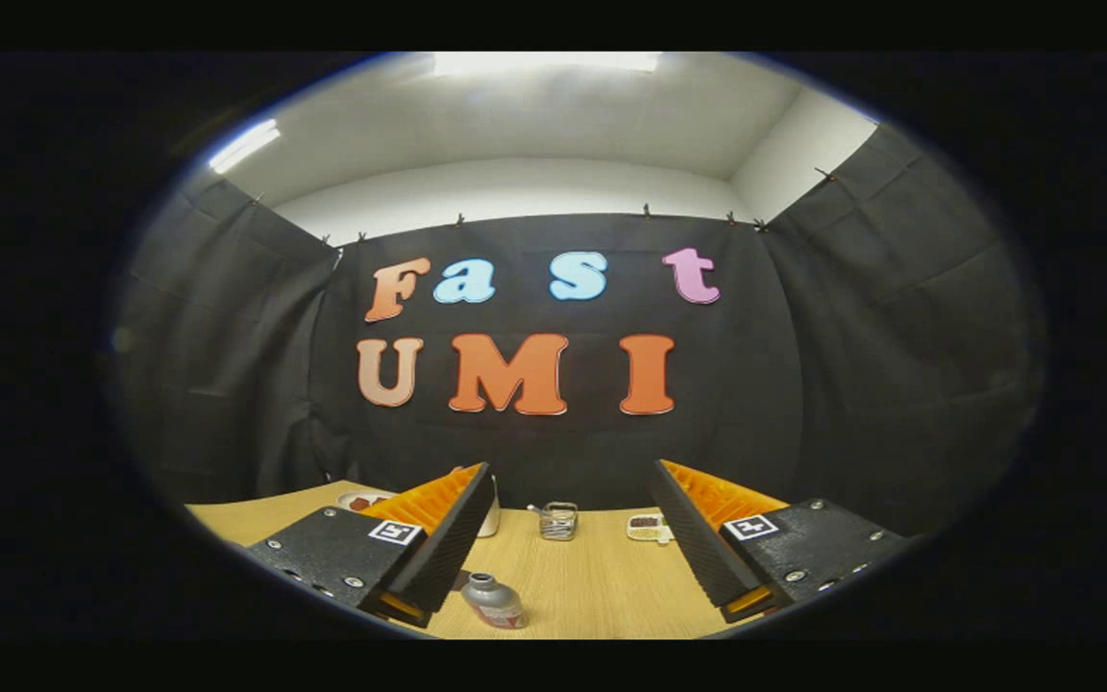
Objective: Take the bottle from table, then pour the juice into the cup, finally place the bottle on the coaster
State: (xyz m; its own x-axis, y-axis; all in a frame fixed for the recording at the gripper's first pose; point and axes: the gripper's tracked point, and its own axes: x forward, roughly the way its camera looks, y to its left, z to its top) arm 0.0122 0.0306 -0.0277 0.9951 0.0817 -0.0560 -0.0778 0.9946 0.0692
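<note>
Held above the near part of the surface (592, 586), the hand-held gripper (573, 500) had its two fingers spread wide apart, with nothing between them and nothing touching either one. Each finger (448, 529) angled inward toward the far wall, and a small square marker sat on the body behind each.

Below the gap and close to the left finger stood the bottle (494, 600), a small grey one with a narrow neck and a reddish label, seen from above and leaning in the fisheye view. It rested on the pale wood-grain surface, clear of both fingers. A dark flat shape (460, 580) lay just beside it, half hidden under the left finger; whether that was the coaster could not be told.

Beyond the fingers, toward the far edge of the surface, a small clear glass container (559, 520) with something metal in it stood roughly midway between them. To its right lay a small white dish (646, 526) with dark contents, next to the right finger. Behind the left fingertip a white vessel (490, 519) showed partly, possibly the cup, and further left a plate (361, 501) with reddish pieces peeked out.
</note>
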